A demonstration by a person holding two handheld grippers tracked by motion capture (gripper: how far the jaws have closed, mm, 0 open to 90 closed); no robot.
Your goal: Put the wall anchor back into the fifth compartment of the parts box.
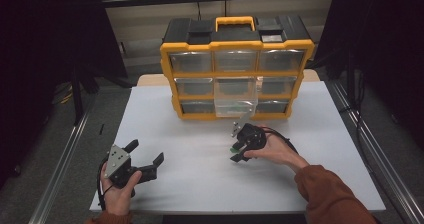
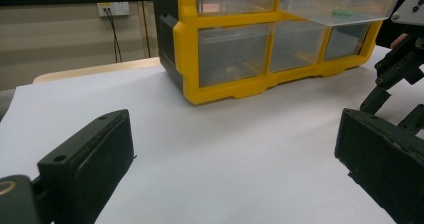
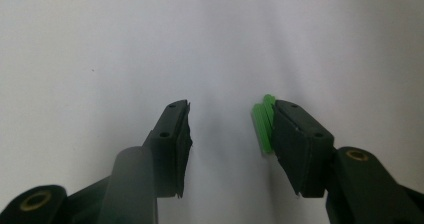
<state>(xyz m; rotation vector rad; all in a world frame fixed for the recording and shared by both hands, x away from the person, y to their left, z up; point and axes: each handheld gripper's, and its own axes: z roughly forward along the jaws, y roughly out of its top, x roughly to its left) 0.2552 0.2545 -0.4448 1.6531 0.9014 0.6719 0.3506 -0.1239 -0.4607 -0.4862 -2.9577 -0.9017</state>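
Right gripper view: my right gripper (image 3: 222, 129) stands half open over the white table (image 3: 100, 44), a small green piece (image 3: 262, 126) touching only the pad at three o'clock; my left gripper (image 2: 235, 159) gapes wide, holding nothing

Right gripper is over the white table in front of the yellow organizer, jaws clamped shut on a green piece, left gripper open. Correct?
Not quite. The right gripper is not clamped: in the right gripper view its jaws stand apart, and the green piece lies against one pad only, with a clear gap to the other. The rest holds: white table, yellow organizer, left gripper open.
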